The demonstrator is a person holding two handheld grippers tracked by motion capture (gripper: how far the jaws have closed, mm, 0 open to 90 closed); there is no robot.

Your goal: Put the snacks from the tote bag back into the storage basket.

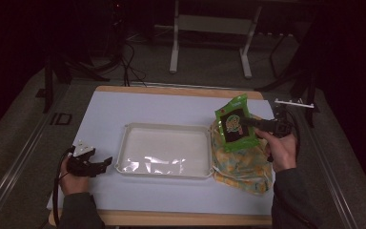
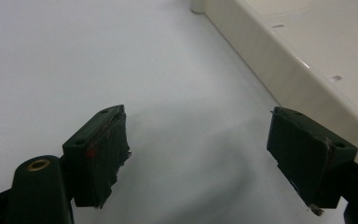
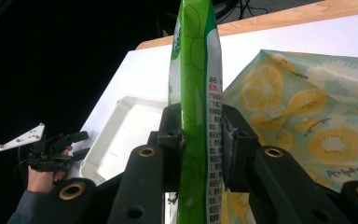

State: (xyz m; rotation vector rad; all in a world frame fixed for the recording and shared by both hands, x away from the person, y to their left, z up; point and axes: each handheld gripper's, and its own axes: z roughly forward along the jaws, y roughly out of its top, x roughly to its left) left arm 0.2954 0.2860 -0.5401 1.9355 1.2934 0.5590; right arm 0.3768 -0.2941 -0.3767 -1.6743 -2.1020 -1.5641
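The table, under its pale sheet, carries one white tray, and the tray's floor is bare. Nothing has been set into it yet, so if the packet is meant for the tray, as seems likely, the work is at an early stage: one item is lifted, none delivered.

Next in size is one yellow fruit-print bag, lying on the table just right of the tray and touching its right edge. Above the bag, one green snack packet hangs upright, clear of the table, pinched edge-on between the jaws of the right gripper. What remains is probably to carry it across and let it go in the tray.

The left gripper rests low over the sheet beside the tray's left wall, jaws spread wide with nothing between them.

Count: one tray, one bag, one packet, two grippers.
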